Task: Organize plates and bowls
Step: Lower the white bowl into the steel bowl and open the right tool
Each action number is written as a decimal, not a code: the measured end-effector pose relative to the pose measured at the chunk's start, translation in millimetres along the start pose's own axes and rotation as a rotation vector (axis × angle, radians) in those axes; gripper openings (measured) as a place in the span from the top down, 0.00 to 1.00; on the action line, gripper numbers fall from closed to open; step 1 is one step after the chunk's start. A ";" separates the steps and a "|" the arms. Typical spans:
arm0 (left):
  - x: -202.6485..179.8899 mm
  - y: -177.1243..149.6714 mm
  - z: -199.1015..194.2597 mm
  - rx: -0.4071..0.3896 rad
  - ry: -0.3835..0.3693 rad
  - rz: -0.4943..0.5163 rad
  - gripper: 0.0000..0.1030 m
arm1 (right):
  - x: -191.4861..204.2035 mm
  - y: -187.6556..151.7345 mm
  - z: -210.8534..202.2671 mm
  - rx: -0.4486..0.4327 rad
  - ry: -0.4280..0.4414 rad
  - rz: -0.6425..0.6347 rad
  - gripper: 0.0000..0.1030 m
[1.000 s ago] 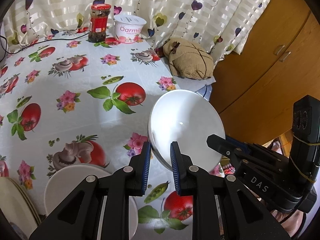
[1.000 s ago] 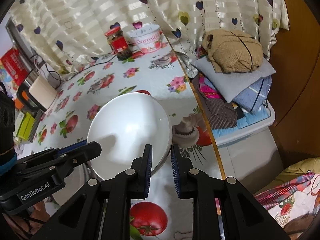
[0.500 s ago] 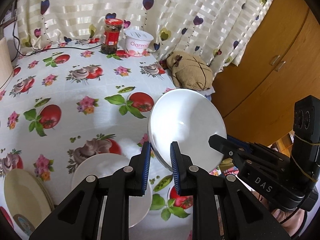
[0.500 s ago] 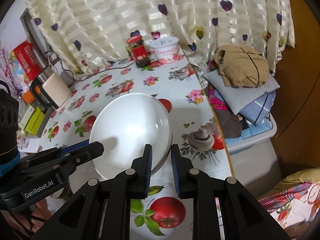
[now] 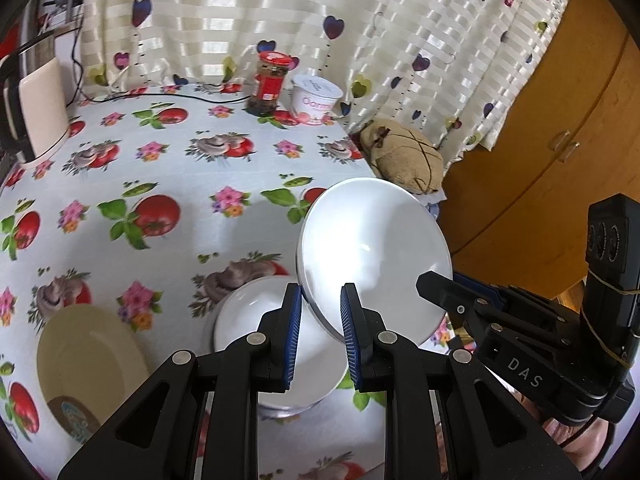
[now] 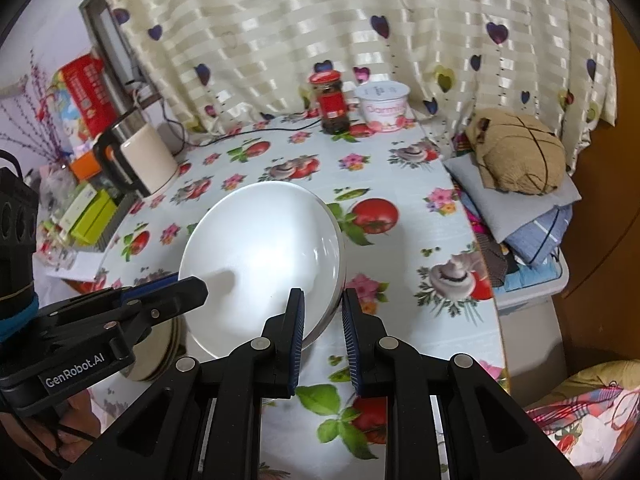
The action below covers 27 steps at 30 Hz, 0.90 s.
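A white bowl (image 5: 372,256) hangs tilted above the table, held by its rim from two sides. My left gripper (image 5: 320,320) is shut on its near-left rim, and my right gripper (image 6: 323,312) is shut on the opposite rim (image 6: 260,256). Each gripper shows in the other's view: the right one (image 5: 432,280) at the bowl's right edge, the left one (image 6: 192,288) at its left edge. Below the held bowl a second white bowl (image 5: 272,344) rests on the floral tablecloth. A cream plate (image 5: 84,364) lies to its left.
A red-lidded jar (image 5: 270,84) and a white tub (image 5: 316,100) stand at the table's far edge by the curtain. A kettle (image 6: 140,160) and boxes sit at the far left. Folded clothes (image 6: 516,160) lie beyond the table's right edge, beside a wooden cupboard (image 5: 560,120).
Both grippers have lifted the white bowl and carried it across the table; the second white bowl and the cream plate have come further into the left wrist view.
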State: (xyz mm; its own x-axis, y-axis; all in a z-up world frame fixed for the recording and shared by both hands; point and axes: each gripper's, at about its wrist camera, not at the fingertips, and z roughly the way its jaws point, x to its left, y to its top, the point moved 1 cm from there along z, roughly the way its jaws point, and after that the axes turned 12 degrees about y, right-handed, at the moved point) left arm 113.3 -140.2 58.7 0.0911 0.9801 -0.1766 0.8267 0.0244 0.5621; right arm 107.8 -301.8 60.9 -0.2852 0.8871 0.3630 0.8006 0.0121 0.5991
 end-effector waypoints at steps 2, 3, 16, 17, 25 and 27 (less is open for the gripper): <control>6.3 -4.0 -2.3 0.004 0.014 -0.009 0.80 | 5.4 -1.9 2.7 0.008 0.010 -0.007 0.82; 9.8 -6.1 -3.1 0.006 0.020 -0.016 0.80 | 8.8 -3.3 4.9 0.014 0.017 -0.011 0.82; 30.4 -29.5 4.8 0.081 0.065 -0.055 0.80 | 25.3 -21.3 27.2 0.092 0.064 -0.028 0.82; 30.9 -30.4 5.8 0.086 0.067 -0.056 0.80 | 25.3 -22.9 29.2 0.099 0.066 -0.027 0.82; 34.5 -37.9 13.4 0.121 0.082 -0.066 0.80 | 23.4 -32.4 42.1 0.146 0.072 -0.016 0.82; 35.1 -38.7 14.6 0.127 0.084 -0.066 0.80 | 23.0 -33.7 44.4 0.155 0.074 -0.014 0.82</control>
State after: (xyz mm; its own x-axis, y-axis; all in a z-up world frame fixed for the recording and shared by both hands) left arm 92.6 -109.7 19.0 -0.0080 0.9904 -0.1380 0.8933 0.0690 0.4441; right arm 97.7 -261.3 17.3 -0.3301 0.8501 0.4104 0.8662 0.1000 0.4895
